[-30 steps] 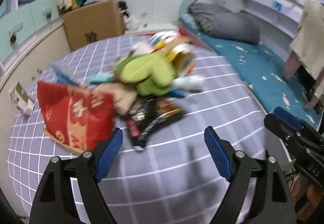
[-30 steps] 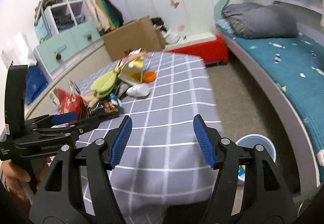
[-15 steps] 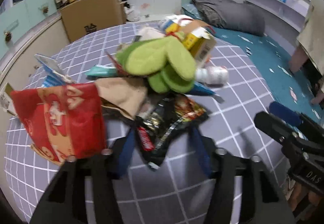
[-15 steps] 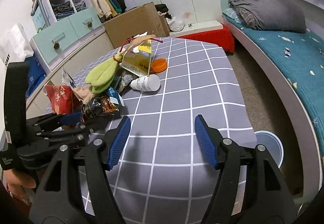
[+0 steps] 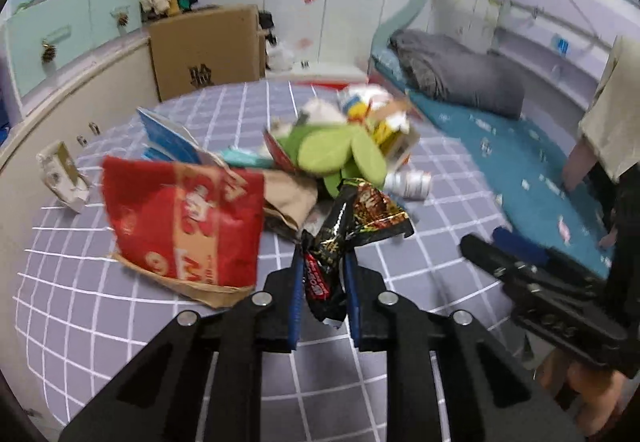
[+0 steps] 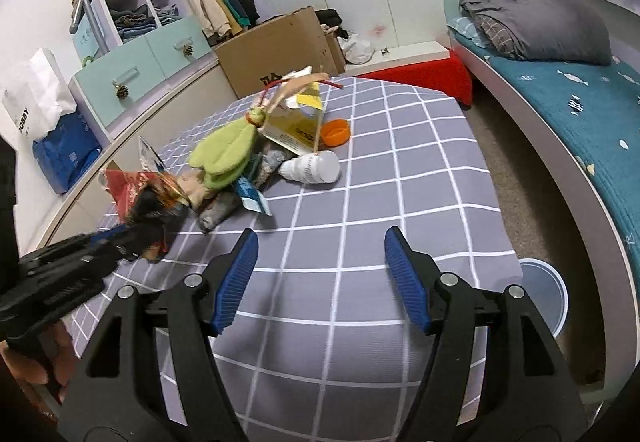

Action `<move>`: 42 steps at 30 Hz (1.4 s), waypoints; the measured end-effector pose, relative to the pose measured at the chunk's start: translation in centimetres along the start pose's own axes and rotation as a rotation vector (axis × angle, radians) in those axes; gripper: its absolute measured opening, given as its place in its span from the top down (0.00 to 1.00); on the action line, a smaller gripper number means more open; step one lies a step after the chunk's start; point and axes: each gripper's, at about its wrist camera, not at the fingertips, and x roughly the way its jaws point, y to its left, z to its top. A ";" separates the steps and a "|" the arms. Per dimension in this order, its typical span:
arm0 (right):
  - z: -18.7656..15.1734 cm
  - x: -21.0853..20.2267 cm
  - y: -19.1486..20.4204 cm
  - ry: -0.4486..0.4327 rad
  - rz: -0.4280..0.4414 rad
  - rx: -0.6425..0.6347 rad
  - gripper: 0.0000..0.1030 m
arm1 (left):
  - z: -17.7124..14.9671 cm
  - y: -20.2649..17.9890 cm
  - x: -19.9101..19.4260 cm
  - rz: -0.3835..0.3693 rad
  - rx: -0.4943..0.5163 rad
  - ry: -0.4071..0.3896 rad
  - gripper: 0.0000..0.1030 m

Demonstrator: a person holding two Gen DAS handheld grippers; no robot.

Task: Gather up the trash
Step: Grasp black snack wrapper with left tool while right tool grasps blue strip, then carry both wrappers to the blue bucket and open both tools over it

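Observation:
A heap of trash lies on the grey checked table (image 6: 400, 182): a red snack bag (image 5: 184, 218), a green cloth (image 5: 336, 150), a yellow carton (image 5: 392, 134), a white bottle (image 6: 312, 168) and an orange cap (image 6: 335, 132). My left gripper (image 5: 322, 262) has its jaws closing, and their blue pads pinch the lower end of a black snack wrapper (image 5: 340, 238) at the heap's near edge. The right wrist view shows the same wrapper (image 6: 152, 214) raised at the tip of the left gripper (image 6: 120, 238). My right gripper (image 6: 320, 262) is open over bare tablecloth, with nothing between its fingers.
A round blue-rimmed bin (image 6: 544, 294) stands on the floor past the table's right edge. A bed with a teal cover (image 6: 580, 94) runs along the right. A cardboard box (image 6: 276, 50) and cabinets stand behind the table. A small torn packet (image 5: 64, 178) lies at the table's left.
My left gripper moved forward to the heap and its jaws went from wide open to narrow around the black wrapper, which now hangs lifted. The right gripper stayed open over the table.

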 end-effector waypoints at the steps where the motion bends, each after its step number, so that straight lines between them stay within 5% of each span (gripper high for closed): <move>1: 0.1 0.1 0.3 0.002 0.002 -0.006 0.37 | 0.2 0.2 -0.7 0.006 -0.012 -0.025 0.83; 10: 2.2 4.0 3.8 0.065 0.044 -0.097 0.42 | 1.1 1.5 -1.0 0.088 -0.040 -0.074 0.83; 20: 3.4 7.0 5.8 0.159 0.100 -0.187 0.82 | 1.2 2.2 0.1 0.082 -0.065 -0.061 0.83; 33: 0.9 2.1 4.9 0.094 0.196 -0.158 0.86 | 0.7 1.5 -1.5 0.112 -0.069 -0.101 0.83; 42: -0.4 -3.7 1.2 0.000 0.220 -0.079 0.87 | 0.3 -2.6 -2.5 0.051 -0.033 -0.115 0.83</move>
